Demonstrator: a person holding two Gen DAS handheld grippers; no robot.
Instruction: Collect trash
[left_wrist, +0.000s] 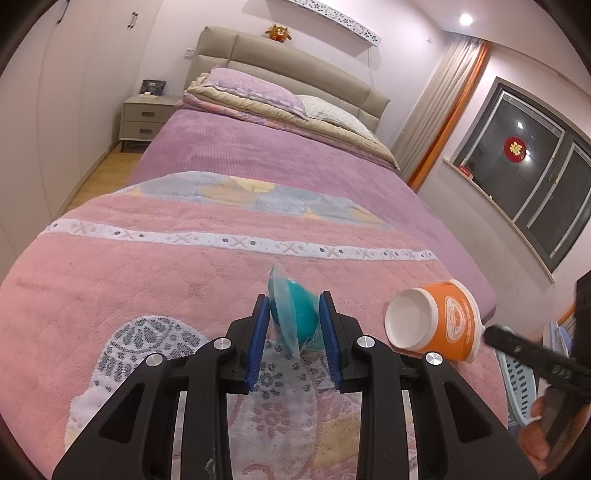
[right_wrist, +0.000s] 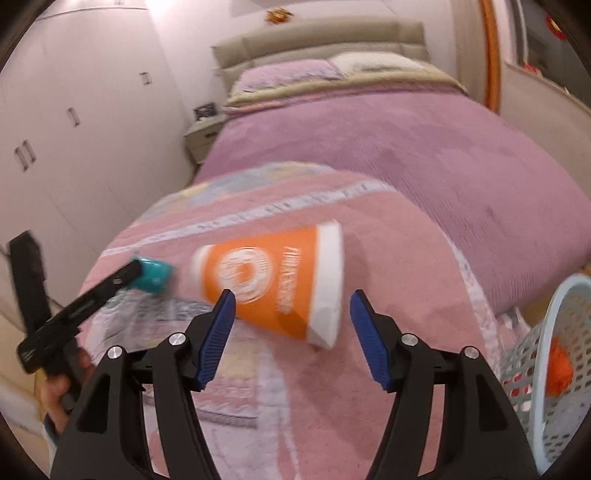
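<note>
I am working in a bedroom at home. A wide bed (left_wrist: 258, 155) fills most of what I see, with a padded headboard (left_wrist: 295, 70) at its far end and pillows (left_wrist: 255, 92) stacked against it. A soft toy (left_wrist: 277, 33) sits on top of the headboard. Left of the bed stand a nightstand (left_wrist: 146, 118) and tall wardrobe doors (left_wrist: 74, 74); right of it, curtains (left_wrist: 443, 103) and a dark window (left_wrist: 524, 162).

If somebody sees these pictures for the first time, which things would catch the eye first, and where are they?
First the orange paper cup, lying on its side on the pink blanket at the foot of the bed, just ahead of the open right tongs. Next the teal object in clear plastic, pinched between the left tongs. At the bed's right edge stands a pale blue basket with something orange inside.
</note>
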